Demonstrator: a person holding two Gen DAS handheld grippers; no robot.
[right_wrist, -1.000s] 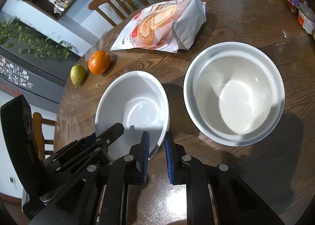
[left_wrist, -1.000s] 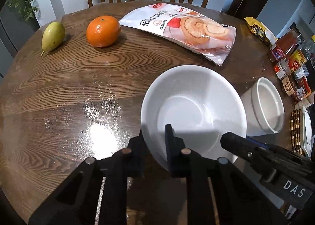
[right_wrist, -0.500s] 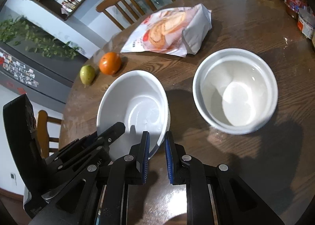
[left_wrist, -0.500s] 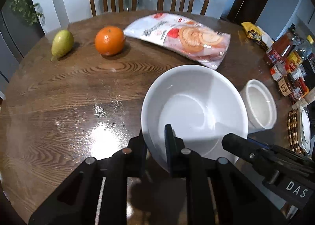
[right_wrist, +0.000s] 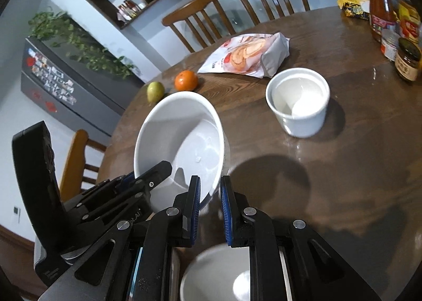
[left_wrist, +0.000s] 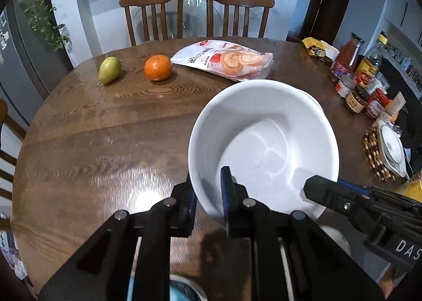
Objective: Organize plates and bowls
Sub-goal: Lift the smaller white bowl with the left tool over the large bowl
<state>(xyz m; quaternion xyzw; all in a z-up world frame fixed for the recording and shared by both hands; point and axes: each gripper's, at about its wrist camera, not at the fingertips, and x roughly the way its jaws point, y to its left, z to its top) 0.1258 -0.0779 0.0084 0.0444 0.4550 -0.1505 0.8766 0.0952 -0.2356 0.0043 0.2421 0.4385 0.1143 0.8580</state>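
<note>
A large white bowl [left_wrist: 263, 137] [right_wrist: 182, 127] hangs tilted above the round wooden table [left_wrist: 105, 137]. My left gripper [left_wrist: 208, 193] is shut on its near rim, one pad inside and one outside. My right gripper [right_wrist: 211, 193] is shut on the rim at the bowl's other side, and it shows in the left wrist view as a black arm [left_wrist: 343, 200]. A smaller, deeper white bowl [right_wrist: 298, 100] stands upright on the table beyond. Another white bowl [right_wrist: 216, 274] lies blurred just under my right gripper.
A pear [left_wrist: 109, 70], an orange [left_wrist: 157, 67] and a bag of roll cake [left_wrist: 226, 59] lie at the far side. Jars and bottles [left_wrist: 358, 82] crowd the right edge, beside a plate on a beaded mat [left_wrist: 390, 148]. Chairs stand behind the table.
Both grippers have risen and drawn back with the large bowl held between them. The smaller bowl on the table now looks farther away and smaller.
</note>
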